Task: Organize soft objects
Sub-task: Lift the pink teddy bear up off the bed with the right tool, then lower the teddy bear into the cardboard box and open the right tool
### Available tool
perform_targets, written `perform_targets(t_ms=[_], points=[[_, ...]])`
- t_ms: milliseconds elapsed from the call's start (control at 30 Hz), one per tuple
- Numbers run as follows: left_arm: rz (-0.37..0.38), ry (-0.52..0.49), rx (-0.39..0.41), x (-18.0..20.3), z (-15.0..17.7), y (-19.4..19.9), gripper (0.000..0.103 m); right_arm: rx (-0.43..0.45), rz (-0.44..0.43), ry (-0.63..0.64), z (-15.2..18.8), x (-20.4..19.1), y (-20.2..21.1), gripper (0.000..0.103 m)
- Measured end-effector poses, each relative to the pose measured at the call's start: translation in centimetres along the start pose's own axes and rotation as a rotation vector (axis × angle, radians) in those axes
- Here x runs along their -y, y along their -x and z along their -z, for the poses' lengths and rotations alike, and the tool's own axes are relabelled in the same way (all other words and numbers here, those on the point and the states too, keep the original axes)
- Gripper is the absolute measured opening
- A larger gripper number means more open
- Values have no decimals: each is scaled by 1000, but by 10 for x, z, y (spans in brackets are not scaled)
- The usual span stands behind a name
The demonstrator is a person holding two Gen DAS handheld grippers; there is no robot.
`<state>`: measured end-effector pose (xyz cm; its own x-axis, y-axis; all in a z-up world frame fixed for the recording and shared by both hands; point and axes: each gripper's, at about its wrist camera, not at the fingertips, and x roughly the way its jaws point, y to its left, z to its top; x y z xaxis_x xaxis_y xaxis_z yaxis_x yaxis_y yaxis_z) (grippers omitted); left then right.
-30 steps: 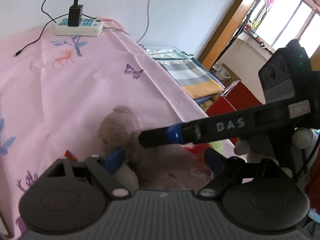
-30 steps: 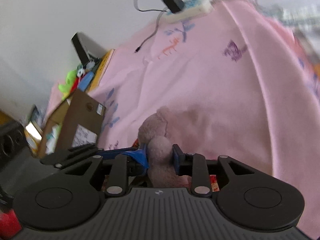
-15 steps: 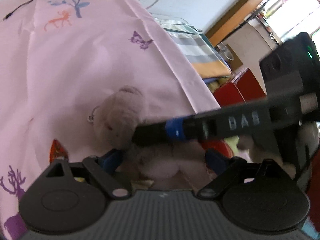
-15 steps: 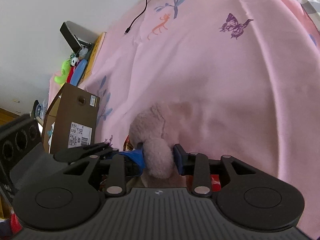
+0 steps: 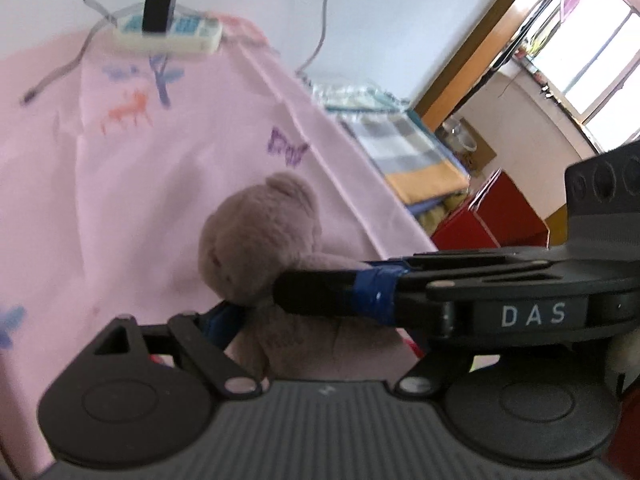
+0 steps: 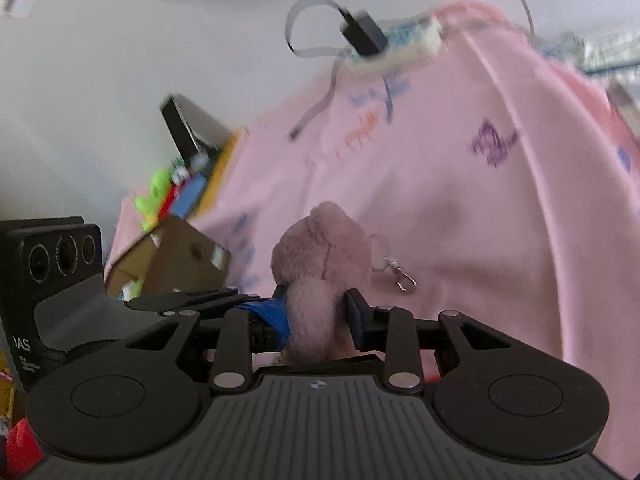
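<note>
Left wrist view: the left hand-held gripper straddles the bear, jaws wide but closing. The right hand-held gripper pinches its paw above the pink surface, tightening. Squeeze the body gently before lifting.

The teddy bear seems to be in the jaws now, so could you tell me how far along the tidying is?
Done: nothing looks put away yet. In hand: the right gripper has the bear by a limb, its jaws closing on it. The left gripper straddles the bear's body, jaws wide and closing. Left: carrying the bear off the pink sheet and placing it; where it should go is not clear from these views.
</note>
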<state>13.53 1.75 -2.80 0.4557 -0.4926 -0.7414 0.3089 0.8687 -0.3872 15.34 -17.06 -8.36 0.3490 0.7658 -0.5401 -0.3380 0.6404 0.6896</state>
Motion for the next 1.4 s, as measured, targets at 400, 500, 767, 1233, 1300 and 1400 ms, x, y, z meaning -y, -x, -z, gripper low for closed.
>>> perform_targets(t_ms=[400, 500, 767, 1233, 1300, 1400], points=[[-131, -207, 288, 30, 15, 86, 80, 324, -59, 202, 14, -69, 31, 14], [-142, -237, 354, 29, 25, 109, 80, 374, -70, 258, 23, -92, 35, 14], [-128, -251, 447, 10, 57, 167, 80, 455, -77, 356, 46, -152, 34, 13], [-268, -162, 477, -77, 77, 249, 80, 327, -214, 241, 37, -243, -51, 13], [-289, -145, 466, -94, 79, 253, 80, 308, -218, 232, 38, -253, -68, 13], [-293, -102, 429, -124, 82, 255, 80, 257, -198, 202, 39, -263, -97, 13]])
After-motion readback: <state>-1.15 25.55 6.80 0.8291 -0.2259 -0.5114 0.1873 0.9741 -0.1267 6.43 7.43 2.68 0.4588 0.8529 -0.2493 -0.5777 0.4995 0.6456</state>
